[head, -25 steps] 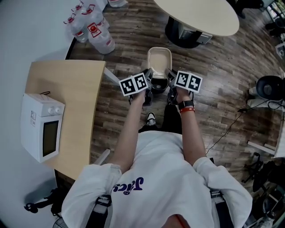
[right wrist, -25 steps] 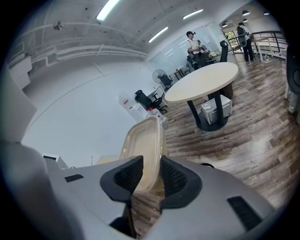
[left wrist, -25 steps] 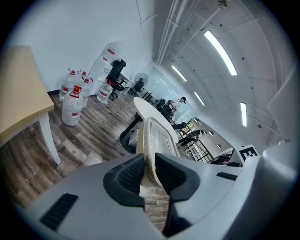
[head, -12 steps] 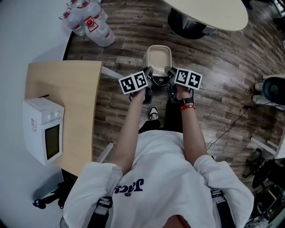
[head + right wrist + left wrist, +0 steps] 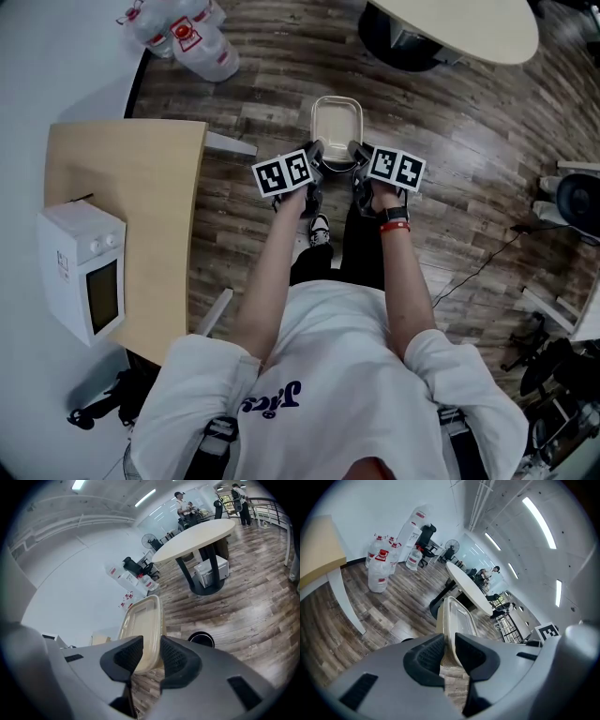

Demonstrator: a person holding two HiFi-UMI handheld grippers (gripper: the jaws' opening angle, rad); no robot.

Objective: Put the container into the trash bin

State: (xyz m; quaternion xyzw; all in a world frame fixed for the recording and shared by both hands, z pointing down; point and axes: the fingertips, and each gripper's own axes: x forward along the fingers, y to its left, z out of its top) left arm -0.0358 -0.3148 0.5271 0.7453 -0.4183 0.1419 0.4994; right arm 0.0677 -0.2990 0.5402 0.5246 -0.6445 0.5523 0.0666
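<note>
While both grippers clamp its near end, the beige, translucent container (rounded rectangle, raised rim) hangs over the plank floor ahead of the person's shoe. The left gripper and right gripper each have their jaws clenched on that rim. Around it are a round table beyond, a desk with a microwave at left, water bottles, and a black trash bin below. Its long axis points away from the person, toward the round table.

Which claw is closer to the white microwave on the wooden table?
Left. The left claw grips the beige plastic container on its side toward the white microwave; the right claw grips its far side.
</note>
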